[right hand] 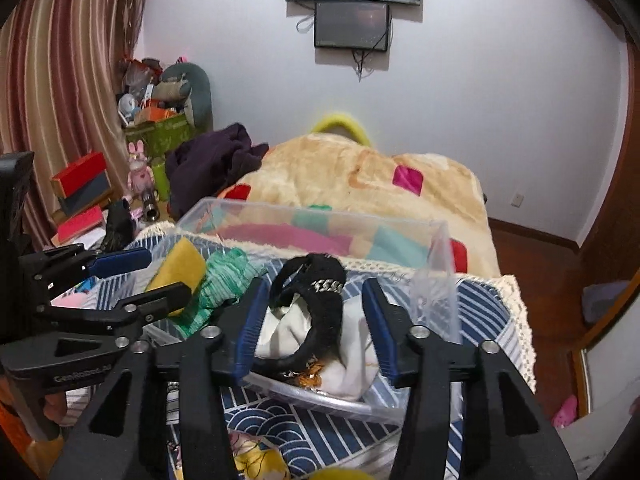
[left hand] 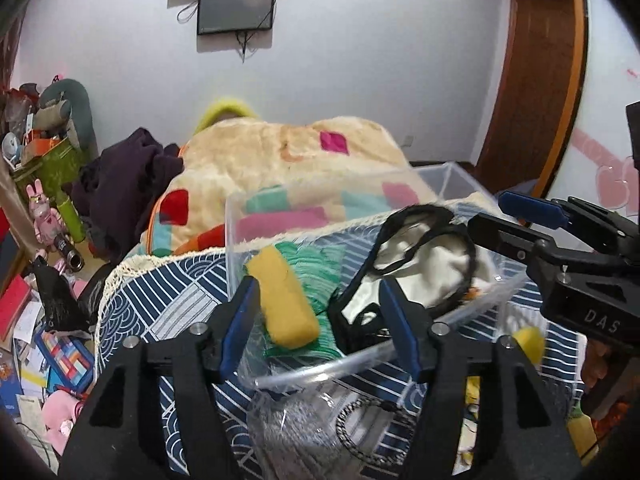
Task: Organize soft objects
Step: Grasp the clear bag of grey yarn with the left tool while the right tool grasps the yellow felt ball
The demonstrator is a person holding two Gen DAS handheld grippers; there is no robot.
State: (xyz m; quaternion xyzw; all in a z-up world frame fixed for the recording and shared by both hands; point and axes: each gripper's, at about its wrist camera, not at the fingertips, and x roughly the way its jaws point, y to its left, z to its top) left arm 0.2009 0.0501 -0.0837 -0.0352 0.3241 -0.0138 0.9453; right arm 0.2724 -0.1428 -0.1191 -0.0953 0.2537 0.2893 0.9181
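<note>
White walls and a wall-mounted monitor back a bed with a cream patchwork blanket. On its blue wave-patterned cloth sits a clear plastic bin holding a yellow sponge-like pad, green knit fabric, and a white cloth under a black headband. Both the left gripper and right gripper hover over the bin, 2 fingers spread wide, gripping nothing.

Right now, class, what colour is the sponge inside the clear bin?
Yellow sponge, shown best in the left wrist view.
</note>
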